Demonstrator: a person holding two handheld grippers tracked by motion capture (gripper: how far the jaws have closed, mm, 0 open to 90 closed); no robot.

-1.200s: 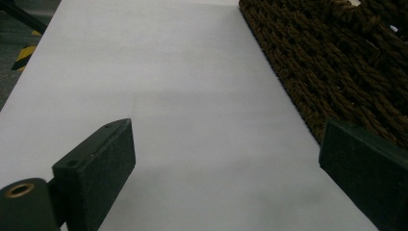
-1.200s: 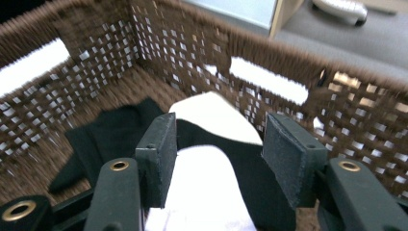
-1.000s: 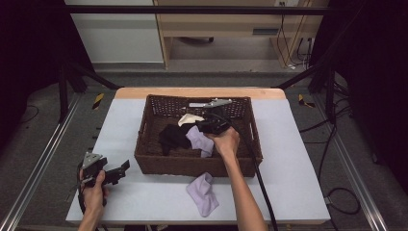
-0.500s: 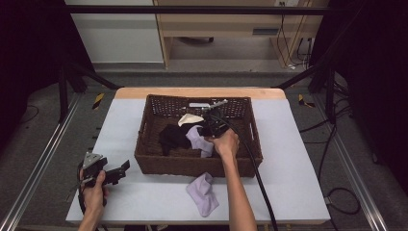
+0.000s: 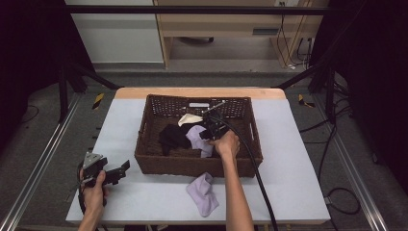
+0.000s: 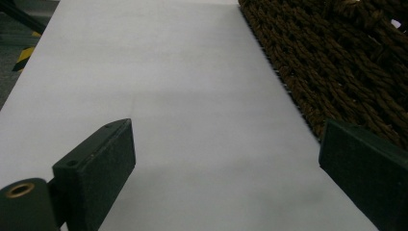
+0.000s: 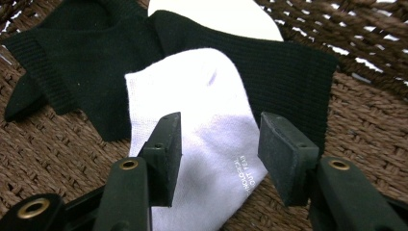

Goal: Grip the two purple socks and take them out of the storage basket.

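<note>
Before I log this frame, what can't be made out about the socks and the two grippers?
- Whether the right gripper pads touch the lavender sock: its jaws straddle it and have just been closing, contact unclear.
- White sock in the right gripper view: mostly covered by the black sock and cut by the top edge.
- Sock lettering: too small to read.
- Wicker basket in the left gripper view: cut off by the edge.

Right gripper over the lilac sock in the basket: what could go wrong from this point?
1. The right gripper has been closing, its jaws astride the lilac sock but not yet pressing; that sock lies on the black sock, so a deep pinch may lift both.
2. The fingertips sit close to the basket weave and could snag it.
</note>
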